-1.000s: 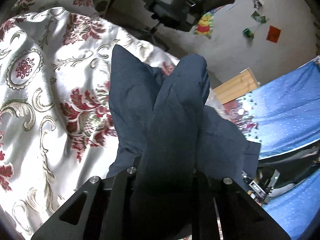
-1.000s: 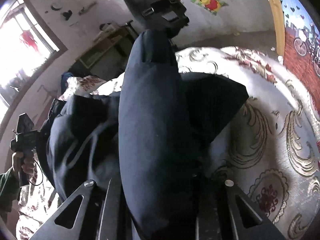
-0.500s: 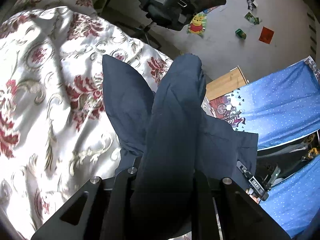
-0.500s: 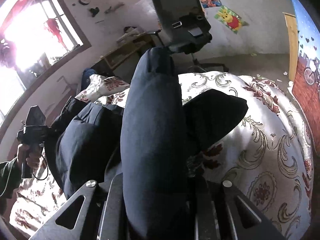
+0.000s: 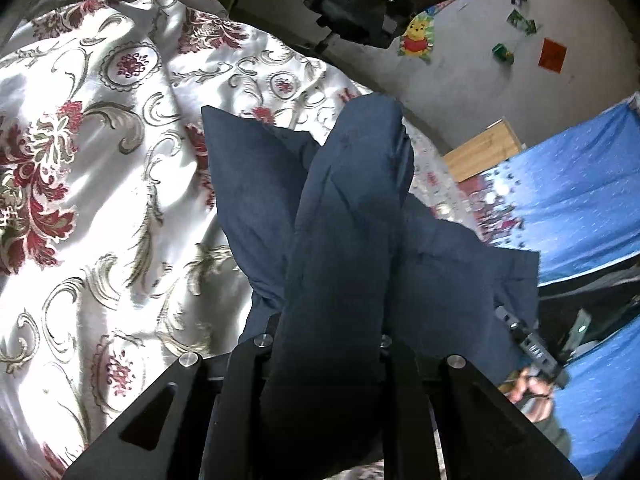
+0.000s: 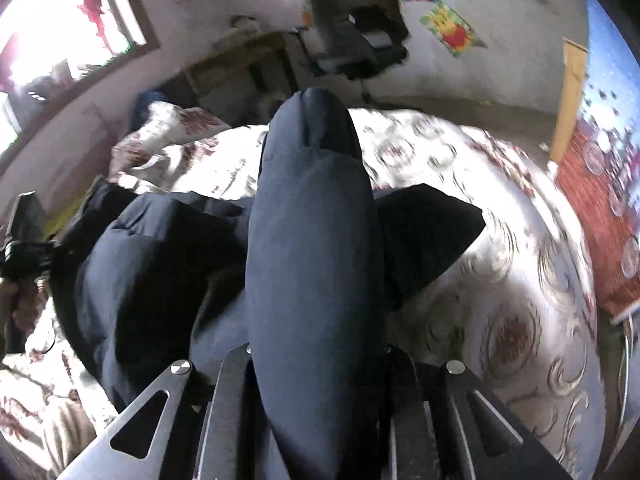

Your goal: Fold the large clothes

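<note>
A large dark navy padded garment [image 5: 344, 264] hangs over a bed with a white, red and gold floral cover [image 5: 100, 184]. My left gripper [image 5: 328, 360] is shut on a thick bunched fold of it that covers the fingertips. My right gripper [image 6: 316, 360] is shut on another bunched fold of the same garment [image 6: 312, 240], lifted above the bed cover [image 6: 520, 300]. The rest of the garment sags between the two grippers. The right gripper shows at the lower right of the left wrist view [image 5: 532, 352], and the left gripper at the left edge of the right wrist view [image 6: 24, 248].
A black office chair [image 5: 380, 4] stands beyond the bed by a grey wall with stickers. A blue patterned curtain [image 5: 580, 184] and a wooden board [image 5: 484, 152] are at the right. A pillow [image 6: 168, 128], a desk and a bright window [image 6: 60, 28] lie beyond the bed.
Both grippers have risen with the garment still held, so more of the room and the bed cover shows. The right wrist view is blurred by motion.
</note>
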Action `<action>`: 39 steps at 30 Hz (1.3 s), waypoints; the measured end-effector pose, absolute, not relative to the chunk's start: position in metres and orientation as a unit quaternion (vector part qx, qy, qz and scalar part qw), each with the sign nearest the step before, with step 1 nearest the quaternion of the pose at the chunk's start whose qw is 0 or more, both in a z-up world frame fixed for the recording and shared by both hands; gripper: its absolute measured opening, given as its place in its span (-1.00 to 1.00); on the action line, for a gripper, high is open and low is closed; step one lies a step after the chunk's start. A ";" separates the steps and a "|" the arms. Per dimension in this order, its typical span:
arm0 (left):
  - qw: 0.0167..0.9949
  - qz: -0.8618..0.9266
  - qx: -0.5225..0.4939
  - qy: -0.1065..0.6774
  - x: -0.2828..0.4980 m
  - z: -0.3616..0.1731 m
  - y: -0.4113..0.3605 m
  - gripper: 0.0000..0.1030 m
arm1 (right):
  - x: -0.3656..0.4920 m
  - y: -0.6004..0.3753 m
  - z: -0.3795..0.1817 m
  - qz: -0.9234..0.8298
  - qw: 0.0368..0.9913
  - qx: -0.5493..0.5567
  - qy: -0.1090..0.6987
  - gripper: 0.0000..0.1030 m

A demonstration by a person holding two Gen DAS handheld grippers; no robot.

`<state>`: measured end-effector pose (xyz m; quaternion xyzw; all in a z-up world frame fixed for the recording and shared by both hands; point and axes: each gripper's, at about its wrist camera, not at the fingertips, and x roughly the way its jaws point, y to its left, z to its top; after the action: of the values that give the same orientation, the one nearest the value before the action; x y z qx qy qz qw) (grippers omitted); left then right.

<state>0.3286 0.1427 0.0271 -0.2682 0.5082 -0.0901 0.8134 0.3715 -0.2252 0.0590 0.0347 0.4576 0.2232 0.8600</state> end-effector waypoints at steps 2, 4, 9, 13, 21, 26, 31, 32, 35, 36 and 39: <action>0.814 -0.078 -0.269 0.509 0.324 0.022 0.147 -0.67 | 0.376 -0.229 0.052 0.201 0.859 0.044 0.468 -0.48; 0.809 -0.065 -0.276 0.516 0.322 0.017 0.153 -0.60 | 0.380 -0.233 0.047 0.187 0.856 0.057 0.479 -0.40; 0.798 -0.053 -0.291 0.526 0.316 0.013 0.162 -0.43 | 0.379 -0.236 0.047 0.156 0.856 0.059 0.489 -0.24; 0.801 -0.040 -0.287 0.524 0.311 0.019 0.165 -0.04 | 0.370 -0.235 0.051 0.145 0.863 0.040 0.482 0.00; 0.843 0.012 -0.251 0.476 0.296 0.048 0.167 0.53 | 0.357 -0.225 0.066 0.099 0.887 0.000 0.451 0.73; 0.860 0.022 -0.226 0.458 0.279 0.060 0.156 0.88 | 0.341 -0.217 0.079 0.120 0.901 -0.003 0.418 0.87; 0.888 0.014 -0.202 0.412 0.259 0.079 0.138 0.97 | 0.313 -0.209 0.097 0.148 0.923 0.007 0.356 1.00; 0.893 0.013 -0.197 0.403 0.254 0.082 0.134 0.97 | 0.309 -0.207 0.100 0.149 0.926 0.010 0.346 1.00; 0.906 0.009 -0.186 0.381 0.250 0.094 0.122 0.97 | 0.291 -0.201 0.112 0.159 0.936 0.015 0.313 1.00; 0.911 0.007 -0.182 0.371 0.245 0.098 0.117 0.97 | 0.287 -0.199 0.114 0.161 0.938 0.016 0.307 1.00; 0.922 -0.001 -0.165 0.350 0.237 0.107 0.108 0.97 | 0.274 -0.196 0.122 0.167 0.941 0.018 0.292 1.00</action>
<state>0.2367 0.1078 0.1073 -0.1645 0.3495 -0.0010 0.9224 0.2745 -0.1957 0.1222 0.0175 0.2922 0.1672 0.9415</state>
